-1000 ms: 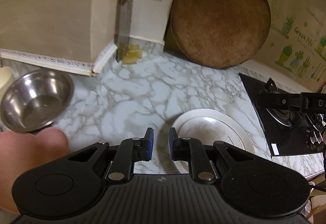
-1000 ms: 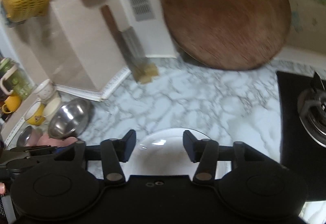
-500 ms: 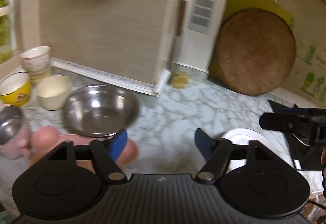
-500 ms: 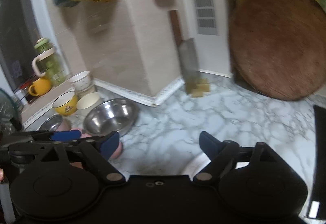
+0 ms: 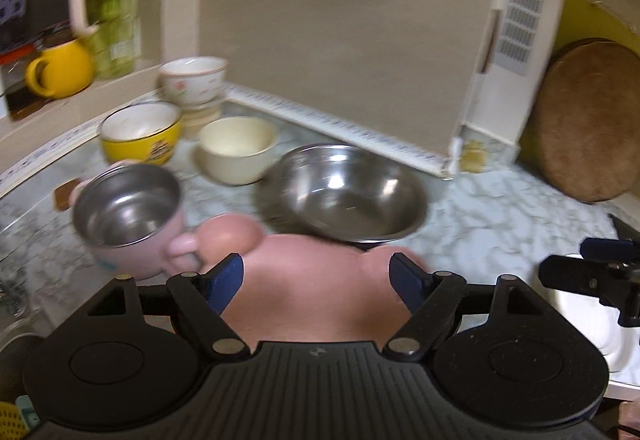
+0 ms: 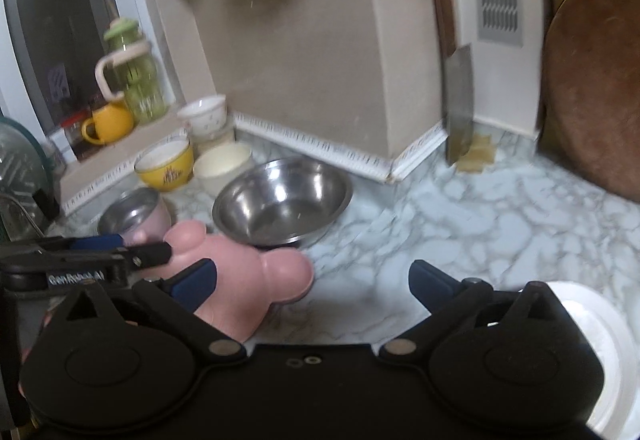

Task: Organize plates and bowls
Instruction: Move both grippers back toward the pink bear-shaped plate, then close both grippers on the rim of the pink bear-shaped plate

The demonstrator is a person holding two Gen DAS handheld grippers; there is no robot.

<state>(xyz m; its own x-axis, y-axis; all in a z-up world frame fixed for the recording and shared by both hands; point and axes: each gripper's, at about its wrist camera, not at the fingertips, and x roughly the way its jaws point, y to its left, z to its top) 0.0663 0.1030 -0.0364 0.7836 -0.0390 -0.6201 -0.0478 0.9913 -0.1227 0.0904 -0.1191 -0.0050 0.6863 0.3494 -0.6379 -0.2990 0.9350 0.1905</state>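
Note:
A large steel bowl (image 5: 344, 195) (image 6: 282, 195) sits on the marble counter (image 6: 460, 224). Left of it stand a cream bowl (image 5: 237, 148) (image 6: 224, 161), a yellow bowl (image 5: 140, 131) (image 6: 165, 163), a white flowered bowl (image 5: 193, 80) (image 6: 202, 115) on a stack, and a pink cup with steel lining (image 5: 128, 205) (image 6: 134, 213). A white plate (image 6: 596, 352) (image 5: 592, 324) lies at the right. My left gripper (image 5: 318, 278) is open over a pink bear-shaped object (image 5: 304, 276) (image 6: 244, 272). My right gripper (image 6: 312, 280) is open above the counter, the plate to its right.
A round wooden board (image 6: 596, 87) (image 5: 588, 119) leans on the wall at the right. A cleaver (image 6: 458, 103) hangs by the wall corner. A yellow mug (image 6: 106, 123) and a green jar (image 6: 134, 75) stand on the window ledge.
Both views have swung left toward the bowls. The left gripper, shut a second ago, has opened wide and now sits over the pink object. The right gripper has opened wider and left the plate.

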